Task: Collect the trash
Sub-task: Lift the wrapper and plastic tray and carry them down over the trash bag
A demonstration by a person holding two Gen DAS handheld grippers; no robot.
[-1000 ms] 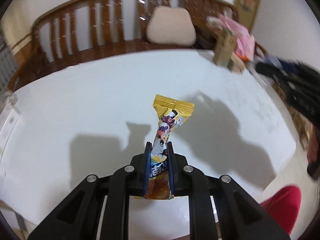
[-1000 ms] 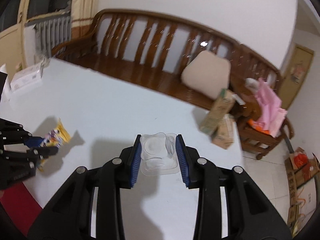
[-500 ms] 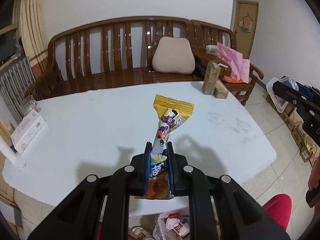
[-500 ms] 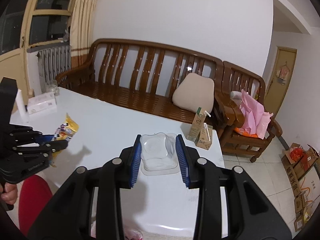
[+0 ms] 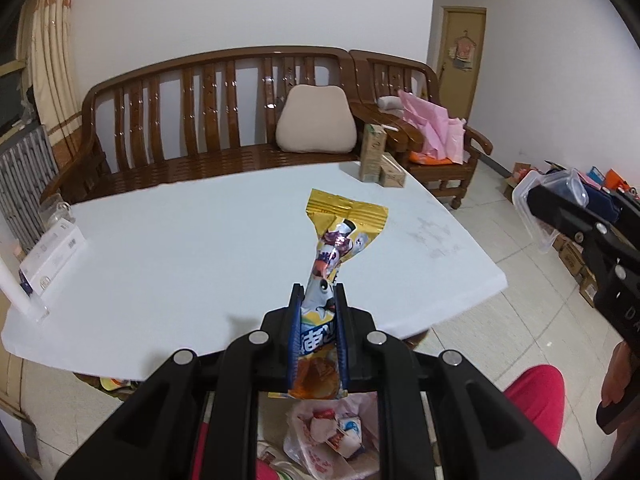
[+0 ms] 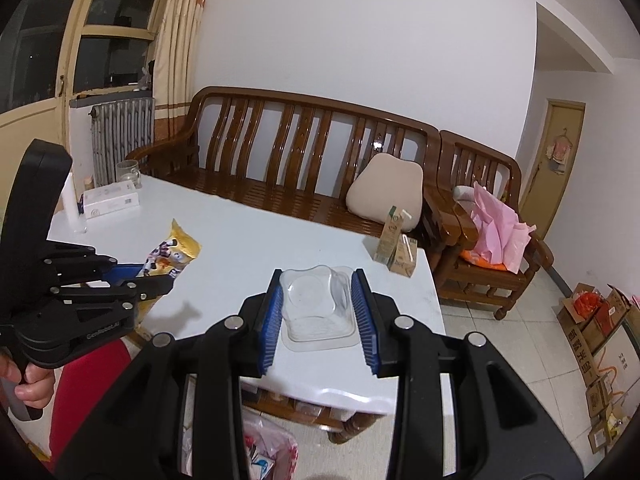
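Left gripper [image 5: 318,312] jaws clenched on yellow snack wrapper [image 5: 340,236], frame centre; right gripper [image 6: 318,300] jaws grasping clear plastic tray [image 6: 316,304] over white tabletop [image 6: 248,240].

Wooden bench [image 5: 224,120] with cushion [image 5: 316,122] behind white table [image 5: 180,240].

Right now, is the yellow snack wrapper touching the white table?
Apart. In the right wrist view the left gripper holds the yellow snack wrapper up in the air, above the white table.
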